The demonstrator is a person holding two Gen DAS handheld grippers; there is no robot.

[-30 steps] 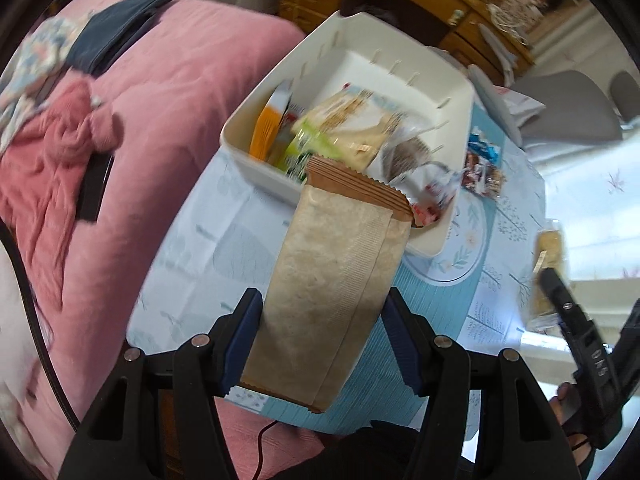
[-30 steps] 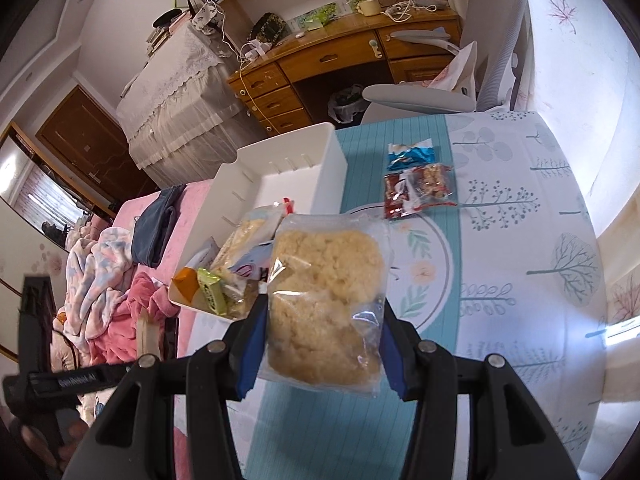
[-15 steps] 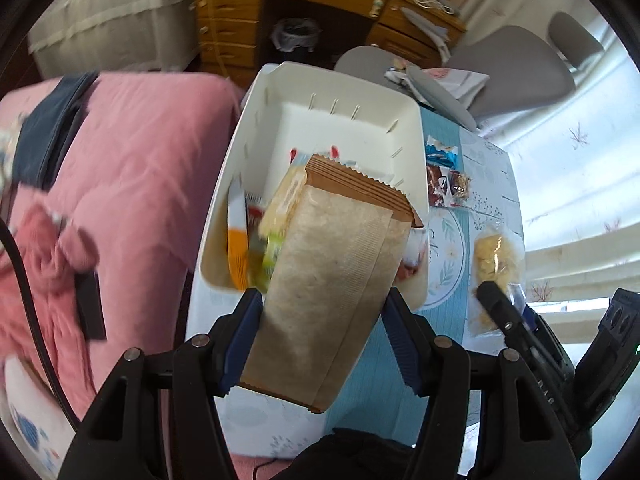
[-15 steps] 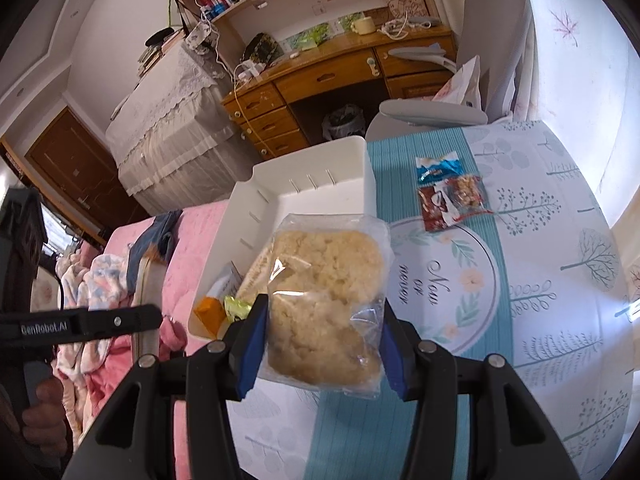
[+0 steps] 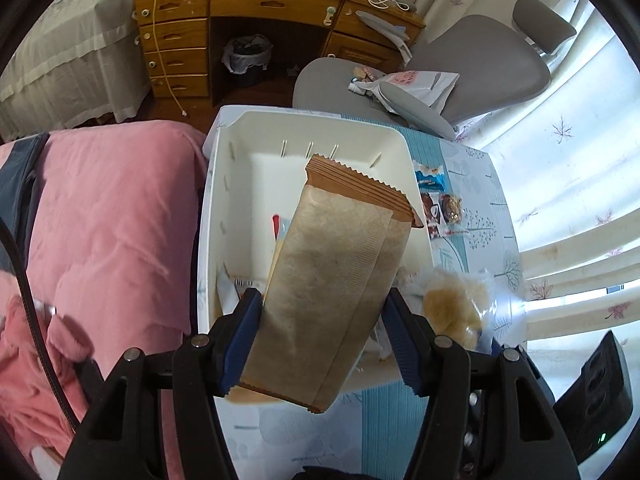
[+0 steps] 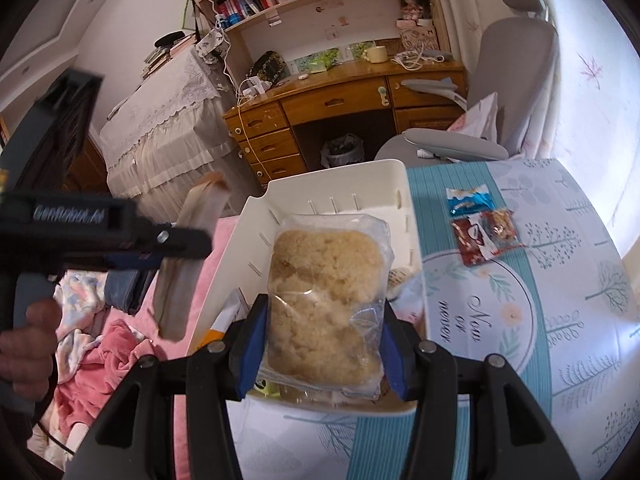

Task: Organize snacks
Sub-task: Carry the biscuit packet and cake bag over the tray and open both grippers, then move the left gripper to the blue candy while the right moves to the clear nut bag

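Both hand-held grippers now over bin, tilted downward.

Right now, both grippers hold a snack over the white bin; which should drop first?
Left, probably. Its brown paper packet hangs over the bare far part of the white bin. The right gripper holds its clear bag above the near end, where packets already lie.

Daylight from curtained window at right, glare there; fisheye edges dark, bent; left claw blurred.
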